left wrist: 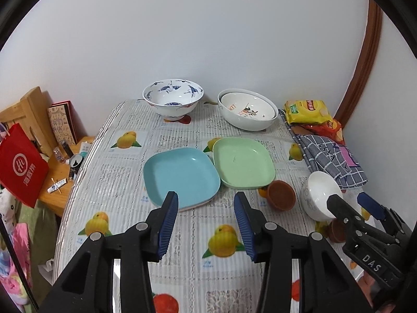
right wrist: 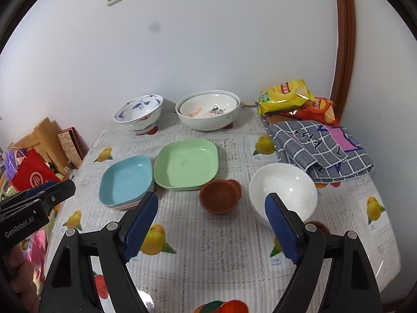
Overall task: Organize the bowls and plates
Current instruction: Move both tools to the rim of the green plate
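Observation:
On the fruit-print tablecloth, a blue square plate (left wrist: 179, 174) (right wrist: 126, 182) lies on top of a pink one, touching a green square plate (left wrist: 242, 163) (right wrist: 186, 165). At the back stand a blue-and-white crane bowl (left wrist: 173, 97) (right wrist: 139, 113) and a lemon-print bowl nested in a larger white bowl (left wrist: 247, 109) (right wrist: 208, 109). A small brown bowl (left wrist: 281, 194) (right wrist: 220, 195) and a small white bowl (left wrist: 322, 195) (right wrist: 282, 190) sit nearer. My left gripper (left wrist: 206, 200) (right wrist: 60, 187) hovers open just before the blue plate. My right gripper (right wrist: 211, 200) (left wrist: 350, 200) is open wide before the white bowl, holding nothing.
Yellow and red chip bags (right wrist: 286, 94) and a folded checked cloth (right wrist: 320, 146) fill the table's back right. A red paper bag (left wrist: 22, 167) and a cluttered low wooden table (left wrist: 60, 190) stand off the left edge. A wall runs close behind the bowls.

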